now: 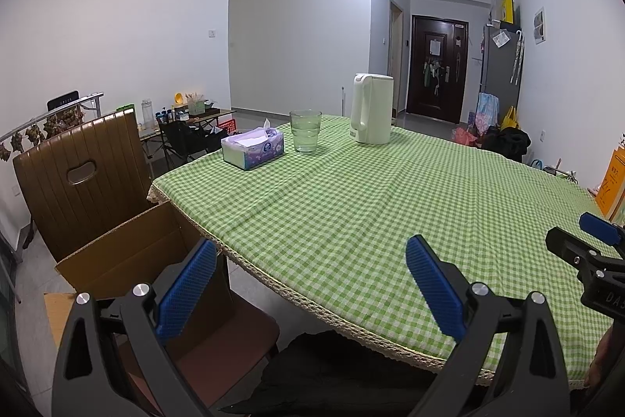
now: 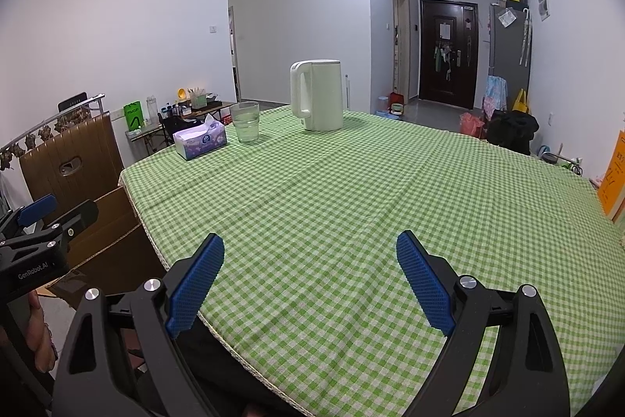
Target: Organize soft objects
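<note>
Cardboard box stands open on the chair at the left, beside the table; I cannot see anything inside it. On the far left part of the table lies the tissue pack, one tissue sticking up, its long side running toward the glass of water. Right of this stands the white kettle. The left gripper and the right gripper both have their jaws spread wide and carry nothing. Only the right view shows a green bag behind the chair.
</note>
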